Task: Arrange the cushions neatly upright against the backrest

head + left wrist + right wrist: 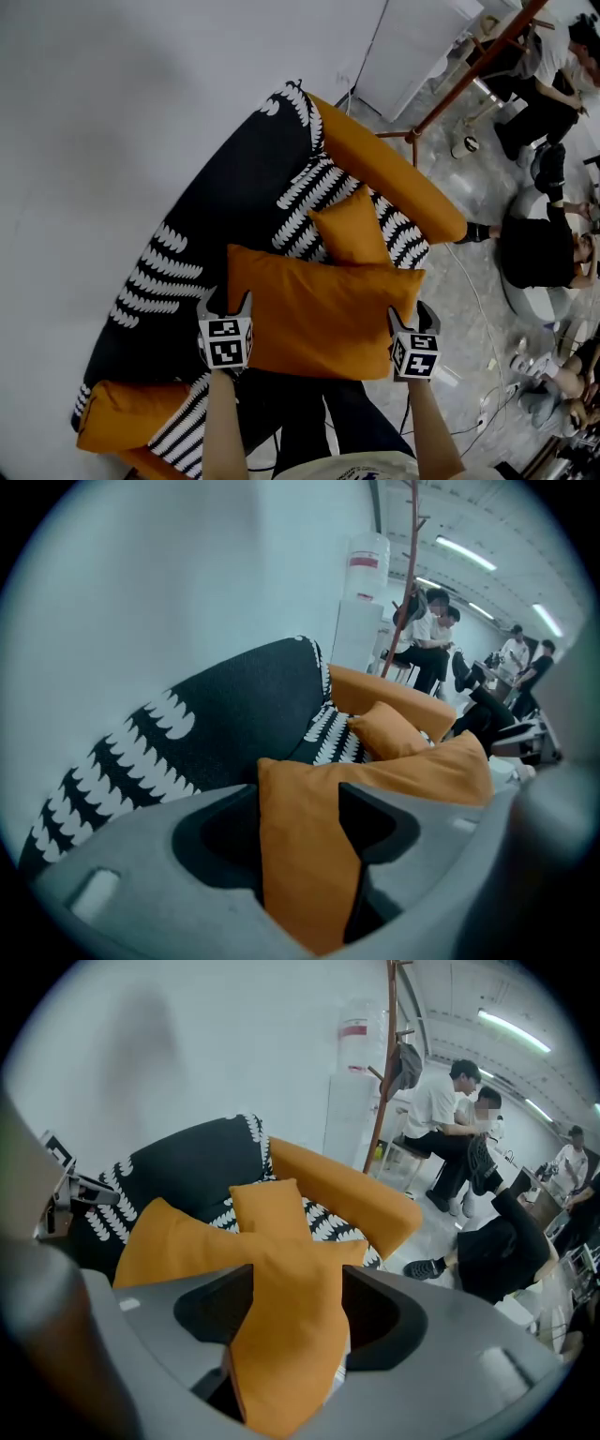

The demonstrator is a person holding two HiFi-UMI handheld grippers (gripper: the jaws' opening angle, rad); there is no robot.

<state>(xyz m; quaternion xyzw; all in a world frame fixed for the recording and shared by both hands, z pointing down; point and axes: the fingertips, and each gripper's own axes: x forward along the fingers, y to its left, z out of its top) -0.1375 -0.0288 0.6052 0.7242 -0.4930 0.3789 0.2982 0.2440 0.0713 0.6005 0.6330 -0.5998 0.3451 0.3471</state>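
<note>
Head view: the left gripper (225,307) and right gripper (416,323) hold a large orange cushion (319,314) by its near corners over the sofa (225,211) seat, in front of a smaller cushion (352,230).
Left gripper view: jaws clamp one corner.
Right gripper view: jaws clamp the other.

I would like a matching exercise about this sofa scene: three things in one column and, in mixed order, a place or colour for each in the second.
1. large cushion
2. small cushion
3. backrest

a. black with a white pattern
b. its corners between the fingers of the left gripper and the right gripper
c. on the sofa, beside the far armrest

Pairs: 1-b, 2-c, 3-a
</note>
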